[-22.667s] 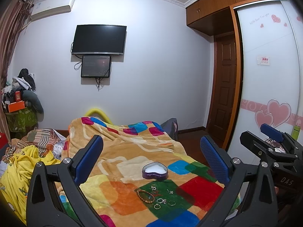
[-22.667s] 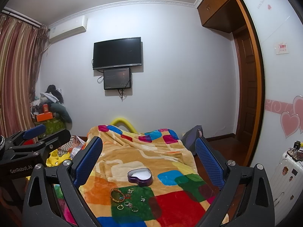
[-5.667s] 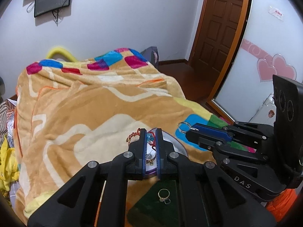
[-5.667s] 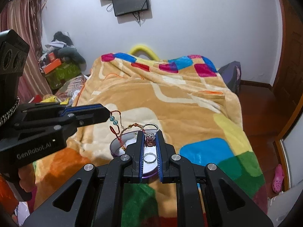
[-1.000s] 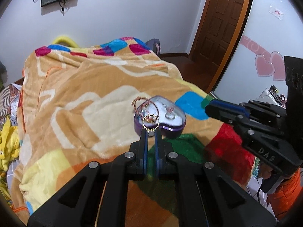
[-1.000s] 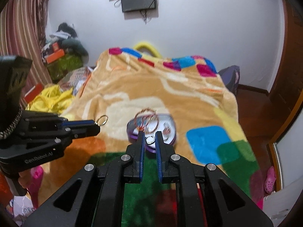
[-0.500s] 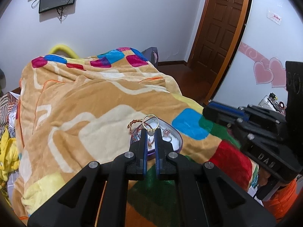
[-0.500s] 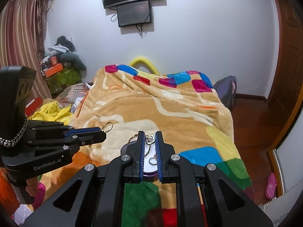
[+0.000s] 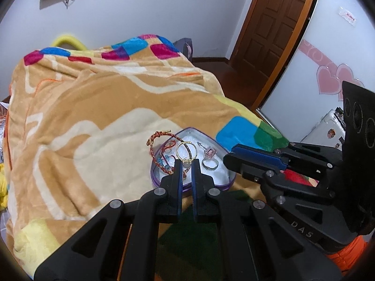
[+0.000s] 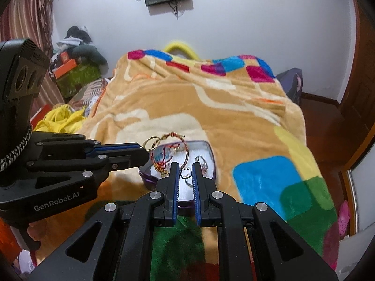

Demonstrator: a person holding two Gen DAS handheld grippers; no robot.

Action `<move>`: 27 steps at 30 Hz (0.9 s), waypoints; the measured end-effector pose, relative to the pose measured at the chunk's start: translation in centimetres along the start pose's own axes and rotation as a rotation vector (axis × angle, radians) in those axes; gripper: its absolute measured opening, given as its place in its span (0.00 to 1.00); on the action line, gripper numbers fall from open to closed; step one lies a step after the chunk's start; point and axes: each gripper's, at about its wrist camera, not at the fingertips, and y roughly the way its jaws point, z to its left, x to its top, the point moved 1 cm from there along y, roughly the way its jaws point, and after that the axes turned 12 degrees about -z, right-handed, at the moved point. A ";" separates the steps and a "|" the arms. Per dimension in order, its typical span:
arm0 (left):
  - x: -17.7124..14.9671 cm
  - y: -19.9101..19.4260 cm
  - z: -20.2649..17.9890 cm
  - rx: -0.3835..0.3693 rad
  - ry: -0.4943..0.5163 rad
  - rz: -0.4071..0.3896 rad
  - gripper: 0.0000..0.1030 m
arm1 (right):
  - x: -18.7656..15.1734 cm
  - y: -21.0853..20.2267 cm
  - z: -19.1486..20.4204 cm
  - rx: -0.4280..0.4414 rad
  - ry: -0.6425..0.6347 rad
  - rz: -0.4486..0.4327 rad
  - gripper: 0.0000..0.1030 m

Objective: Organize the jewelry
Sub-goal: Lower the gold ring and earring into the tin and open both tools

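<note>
Gold ring [image 9: 186, 151], pinched at its pale stone, stands upright above the nearly closed tips of the left gripper [image 9: 186, 164], its hoop facing that camera over the purple heart-shaped box [image 9: 225, 178] on the blanket [image 9: 93, 107]. The right gripper [image 10: 186, 172], fingers narrowly parted, clamps a small silver ring [image 10: 185, 172] over the same box, where a red braided bracelet [image 9: 161, 145] lies.

I see the purple heart-shaped tin box [image 9: 225, 182] on the patchwork fleece blanket [image 9: 93, 107] over the bed. Inside it, the red braided cord bracelet [image 9: 161, 140] lies left, the pink-stoned silver ring [image 9: 209, 152] right, and the plain silver ring [image 9: 210, 164] just before that.
</note>
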 end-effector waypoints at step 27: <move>0.7 -1.4 -0.4 0.046 0.038 -0.029 0.12 | 1.0 -0.6 -0.3 -0.023 0.010 0.022 0.22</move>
